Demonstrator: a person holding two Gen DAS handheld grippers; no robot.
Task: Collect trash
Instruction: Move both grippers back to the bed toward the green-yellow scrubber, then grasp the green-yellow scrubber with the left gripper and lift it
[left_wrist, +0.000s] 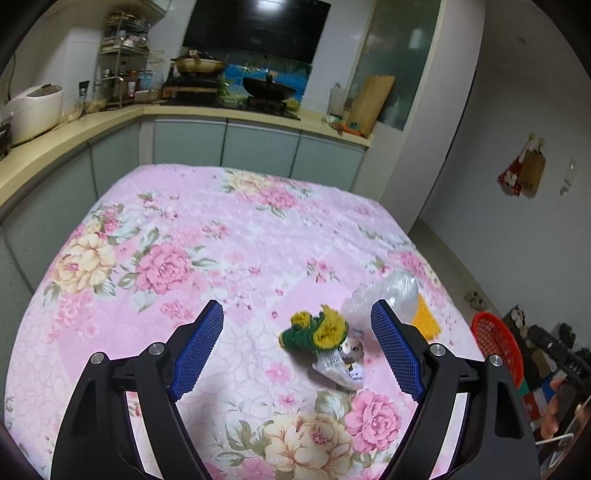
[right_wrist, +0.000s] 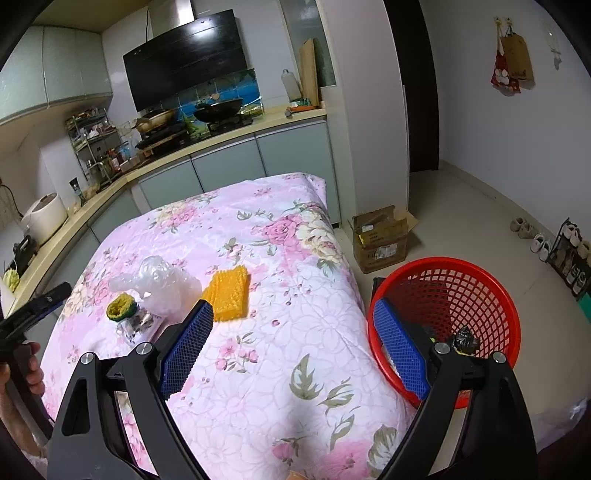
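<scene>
On the pink floral cloth lie a green-and-yellow knitted scrubber (left_wrist: 317, 329) on a crumpled white wrapper (left_wrist: 343, 365), a clear plastic bag (left_wrist: 388, 293) and a yellow sponge pad (left_wrist: 426, 319). My left gripper (left_wrist: 297, 314) is open and empty, hovering just before the scrubber. In the right wrist view the scrubber (right_wrist: 121, 305), wrapper (right_wrist: 135, 325), bag (right_wrist: 159, 282) and sponge (right_wrist: 229, 293) lie to the left. My right gripper (right_wrist: 293, 312) is open and empty over the table's right edge, beside a red basket (right_wrist: 443, 328) holding a dark scrap (right_wrist: 466, 341).
The cloth-covered table (right_wrist: 258, 369) fills the foreground. A kitchen counter (left_wrist: 74, 129) with a rice cooker (left_wrist: 33, 110) and stove runs behind and to the left. A cardboard box (right_wrist: 382, 238) and shoes (right_wrist: 532, 236) are on the floor at right.
</scene>
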